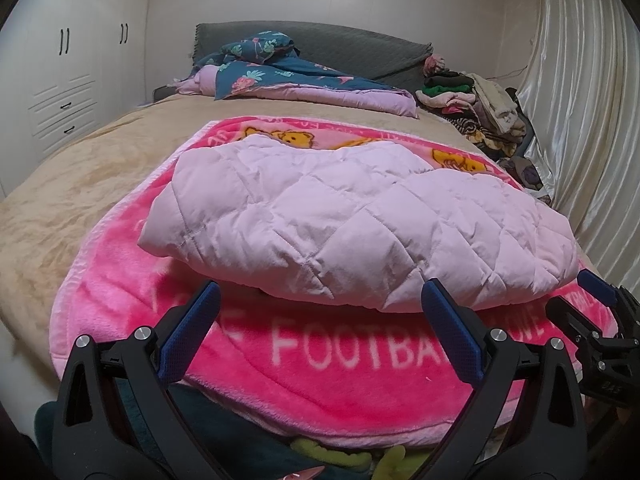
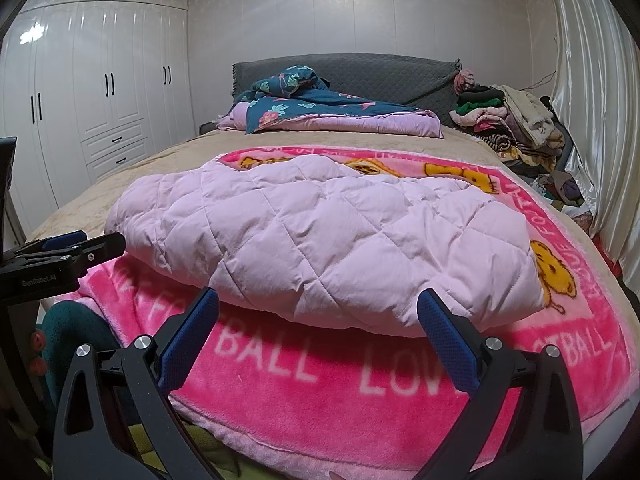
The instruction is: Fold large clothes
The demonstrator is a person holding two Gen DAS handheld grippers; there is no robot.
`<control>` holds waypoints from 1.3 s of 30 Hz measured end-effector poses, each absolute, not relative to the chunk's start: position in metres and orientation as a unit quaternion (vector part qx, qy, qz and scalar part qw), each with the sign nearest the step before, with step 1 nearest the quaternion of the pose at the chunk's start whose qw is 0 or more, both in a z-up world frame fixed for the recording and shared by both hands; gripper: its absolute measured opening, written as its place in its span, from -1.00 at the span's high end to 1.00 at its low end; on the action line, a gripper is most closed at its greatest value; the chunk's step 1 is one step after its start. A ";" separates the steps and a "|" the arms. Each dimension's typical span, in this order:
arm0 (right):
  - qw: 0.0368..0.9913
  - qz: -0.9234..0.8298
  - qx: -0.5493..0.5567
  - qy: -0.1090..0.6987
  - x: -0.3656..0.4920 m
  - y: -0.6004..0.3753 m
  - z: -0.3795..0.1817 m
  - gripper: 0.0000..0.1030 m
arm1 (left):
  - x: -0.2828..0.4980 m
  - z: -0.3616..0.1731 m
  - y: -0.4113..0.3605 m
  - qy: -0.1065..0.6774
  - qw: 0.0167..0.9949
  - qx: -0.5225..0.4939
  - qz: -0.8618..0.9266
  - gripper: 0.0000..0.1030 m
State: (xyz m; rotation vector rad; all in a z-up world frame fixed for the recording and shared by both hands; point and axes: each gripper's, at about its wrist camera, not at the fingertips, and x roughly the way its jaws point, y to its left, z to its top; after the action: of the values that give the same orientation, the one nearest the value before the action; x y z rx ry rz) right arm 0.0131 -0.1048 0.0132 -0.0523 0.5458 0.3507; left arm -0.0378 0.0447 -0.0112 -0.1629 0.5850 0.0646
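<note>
Quilted lilac jacket [image 1: 352,224], folded, fleecy blanket [image 1: 320,364]

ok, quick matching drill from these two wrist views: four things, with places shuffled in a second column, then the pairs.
Things
1. lilac quilted jacket
2. pink fleece blanket
3. teal floral duvet
4. pile of clothes

Places
A. heaped at the grey headboard
B. stacked at the bed's far right corner, beside the curtain
C. folded on top of the pink blanket
D. spread flat on the beige bedcover

Pairs: 1-C, 2-D, 3-A, 4-B
</note>
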 end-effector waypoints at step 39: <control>0.881 -0.312 0.177 0.310 0.007 -0.450 -0.043 -0.91 | 0.030 -0.014 0.236 0.310 0.910 -0.191 0.198 -0.82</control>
State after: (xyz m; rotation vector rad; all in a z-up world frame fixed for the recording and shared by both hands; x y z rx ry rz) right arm 0.0067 -0.4501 -0.0428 0.3683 0.6461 -0.6495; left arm 0.0304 0.2364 -0.0143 -0.3934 0.6390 0.4089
